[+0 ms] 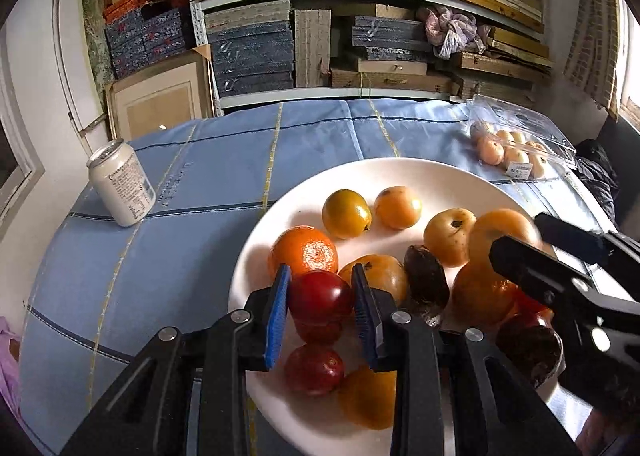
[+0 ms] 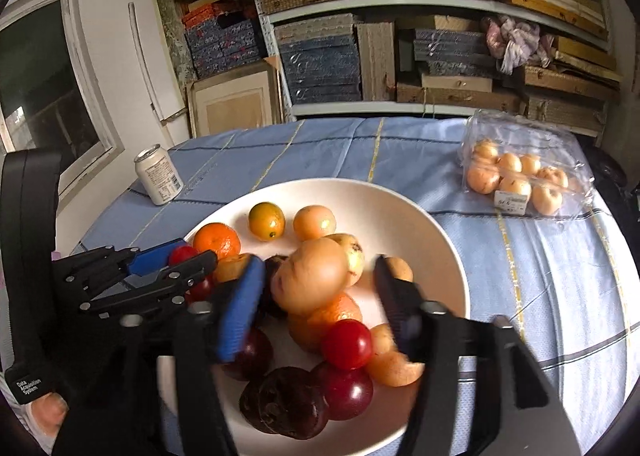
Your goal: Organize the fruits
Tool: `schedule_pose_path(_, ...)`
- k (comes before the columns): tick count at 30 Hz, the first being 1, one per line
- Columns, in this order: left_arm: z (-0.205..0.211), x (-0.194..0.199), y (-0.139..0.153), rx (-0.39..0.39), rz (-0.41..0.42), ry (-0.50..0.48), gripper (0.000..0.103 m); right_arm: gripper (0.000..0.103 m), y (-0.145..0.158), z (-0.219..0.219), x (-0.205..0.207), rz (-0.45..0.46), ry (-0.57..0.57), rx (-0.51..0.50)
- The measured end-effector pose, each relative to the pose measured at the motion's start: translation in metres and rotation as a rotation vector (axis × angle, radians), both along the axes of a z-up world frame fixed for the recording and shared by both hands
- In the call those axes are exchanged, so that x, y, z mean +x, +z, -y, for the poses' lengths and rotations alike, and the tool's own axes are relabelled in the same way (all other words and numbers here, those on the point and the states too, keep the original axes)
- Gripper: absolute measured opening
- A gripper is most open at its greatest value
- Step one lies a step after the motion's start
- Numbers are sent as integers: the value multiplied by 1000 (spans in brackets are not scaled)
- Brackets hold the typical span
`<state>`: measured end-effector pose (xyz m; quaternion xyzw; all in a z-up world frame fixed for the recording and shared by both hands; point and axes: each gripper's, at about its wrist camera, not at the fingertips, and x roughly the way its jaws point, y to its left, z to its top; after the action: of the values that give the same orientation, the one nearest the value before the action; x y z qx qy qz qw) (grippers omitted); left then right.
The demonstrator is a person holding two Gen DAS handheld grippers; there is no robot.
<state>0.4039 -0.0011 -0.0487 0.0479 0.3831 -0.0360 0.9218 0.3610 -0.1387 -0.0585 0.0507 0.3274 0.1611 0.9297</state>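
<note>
We are partway through, by our reckoning: the white plate (image 2: 448, 256) on the blue cloth (image 2: 560, 276) already carries a heap of fruit, tangerines, pale orange fruits, red and dark ones, while a clear box (image 2: 520, 171) of pale fruit sits well apart at the far right, apparently not yet emptied

Our left tongs (image 1: 322, 296) pinch a red fruit (image 1: 320, 298) over the near side of the plate, a blue pad on each flank. Our right tongs (image 2: 316, 296) stand spread, with a pale orange fruit (image 2: 312, 276) between the fingers; it is blurred and no pad presses on it, so we judge it released

The left camera alone shows the red fruit's grip squarely. The right camera alone shows the box's contents clearly and a fingertip (image 2: 48, 412) at the lower left. Both show a white can (image 1: 122, 187)
</note>
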Motion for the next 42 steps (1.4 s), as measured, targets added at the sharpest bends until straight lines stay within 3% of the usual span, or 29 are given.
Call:
schedule_pose_path(3, 2, -5, 4, 11, 20, 3, 47, 66, 6, 2, -4, 20, -3, -3)
schedule_pose_path(7, 6, -14, 14, 25, 48, -1, 53, 71, 16, 5, -14, 38, -8, 2)
schedule_pose_path(10, 8, -25, 24, 27, 68, -3, 57, 84, 24, 8, -27, 59, -16, 5)
schedule_pose_path(13, 9, -43, 36, 45, 106, 10, 73, 98, 36, 13, -51, 107, -52, -12)
schedule_pose_path(18, 8, -82, 53, 64, 161, 19, 96, 98, 44, 25, -85, 126, -104, -19)
schedule_pose_path(20, 6, -97, 57, 54, 172, 18, 99, 98, 44, 28, -97, 104, -112, -18)
schedule_pose_path(24, 1, -127, 64, 31, 187, 19, 99, 99, 43, 32, -130, 156, -143, -10)
schedule_pose_path(28, -4, -147, 63, 5, 151, 16, 99, 99, 41, 33, -157, 195, -194, -32)
schedule_pose_path(33, -8, -166, 58, 57, 145, 96, 99, 99, 41, 29, -176, 231, -161, -18)
schedule_pose_path(36, -14, -172, 57, 22, 135, 91, 99, 99, 41, 23, -187, 283, -182, -79)
schedule_pose_path(42, -8, -180, 61, 1, 162, 21, 99, 99, 34, 25, -183, 240, -181, -72)
